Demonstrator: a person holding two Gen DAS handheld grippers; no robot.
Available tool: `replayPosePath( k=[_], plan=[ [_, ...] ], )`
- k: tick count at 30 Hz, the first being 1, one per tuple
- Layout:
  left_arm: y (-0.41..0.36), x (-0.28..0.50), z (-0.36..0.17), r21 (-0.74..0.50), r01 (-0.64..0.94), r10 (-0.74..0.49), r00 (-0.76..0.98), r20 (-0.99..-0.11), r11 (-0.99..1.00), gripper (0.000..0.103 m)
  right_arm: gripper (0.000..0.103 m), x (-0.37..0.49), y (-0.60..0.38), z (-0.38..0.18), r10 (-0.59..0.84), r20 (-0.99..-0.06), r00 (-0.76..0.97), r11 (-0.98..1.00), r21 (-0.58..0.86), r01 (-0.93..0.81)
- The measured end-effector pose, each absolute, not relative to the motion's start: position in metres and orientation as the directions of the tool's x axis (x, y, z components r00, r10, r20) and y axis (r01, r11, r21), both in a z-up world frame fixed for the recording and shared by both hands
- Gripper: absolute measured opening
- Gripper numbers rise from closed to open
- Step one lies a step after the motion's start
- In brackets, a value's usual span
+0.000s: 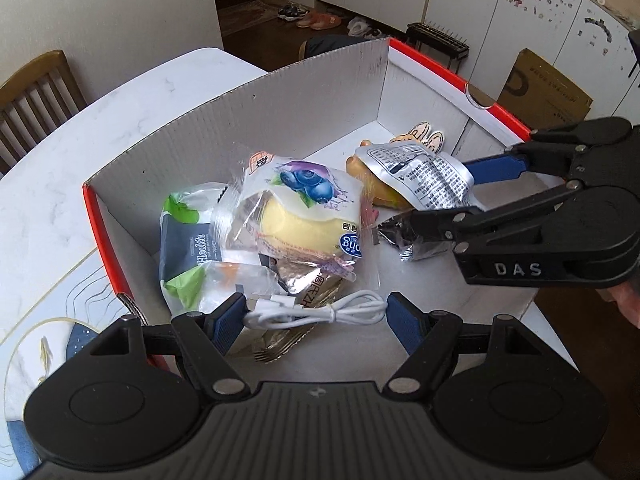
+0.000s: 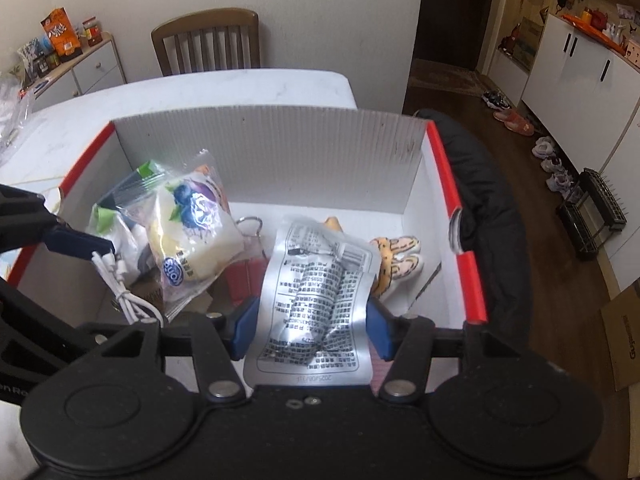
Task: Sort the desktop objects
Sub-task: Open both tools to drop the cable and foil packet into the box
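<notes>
A: What did the left gripper hold?
B: A coiled, glossy white cable, pinched between ribbed blue pads over the corrugated box, at six o'clock.
A: And at three o'clock?
B: The right gripper clamped a crinkled silver foil packet above the box floor.
</notes>
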State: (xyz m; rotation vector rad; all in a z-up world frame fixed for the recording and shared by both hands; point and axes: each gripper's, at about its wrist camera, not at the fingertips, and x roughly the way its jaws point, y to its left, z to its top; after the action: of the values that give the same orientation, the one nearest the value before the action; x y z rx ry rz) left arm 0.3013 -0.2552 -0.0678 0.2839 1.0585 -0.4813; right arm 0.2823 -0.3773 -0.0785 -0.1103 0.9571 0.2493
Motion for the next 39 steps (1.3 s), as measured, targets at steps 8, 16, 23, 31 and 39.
replayPosePath(
  k=[8, 16, 23, 31, 39],
  plan=[
    [-0.254, 0.3, -0.068, -0.008, 0.513, -0.25, 0.405, -0.879, 0.858, 0.076, 0.068, 0.279, -0.373, -0.08, 0.172, -0.82, 0.546, 0.957, 0.008, -0.289],
    [-0.25, 0.294, -0.065, -0.026, 0.5, -0.275, 0.432, -0.859, 0.866, 0.077, 0.072, 0.275, -0.377, -0.072, 0.185, -0.81, 0.557, 0.958, 0.021, -0.287],
    [-0.236, 0.279, -0.046, -0.071, 0.487, -0.348, 0.507, -0.789, 0.871, 0.077, 0.076, 0.261, -0.382, -0.05, 0.213, -0.777, 0.592, 0.956, 0.039, -0.291],
    [-0.214, 0.259, -0.019, -0.11, 0.469, -0.405, 0.593, -0.696, 0.877, 0.077, 0.076, 0.236, -0.379, -0.022, 0.244, -0.733, 0.635, 0.952, 0.057, -0.301],
    [-0.187, 0.24, -0.005, -0.134, 0.458, -0.425, 0.623, -0.657, 0.879, 0.077, 0.077, 0.214, -0.366, -0.001, 0.262, -0.702, 0.662, 0.95, 0.068, -0.305]
  ],
)
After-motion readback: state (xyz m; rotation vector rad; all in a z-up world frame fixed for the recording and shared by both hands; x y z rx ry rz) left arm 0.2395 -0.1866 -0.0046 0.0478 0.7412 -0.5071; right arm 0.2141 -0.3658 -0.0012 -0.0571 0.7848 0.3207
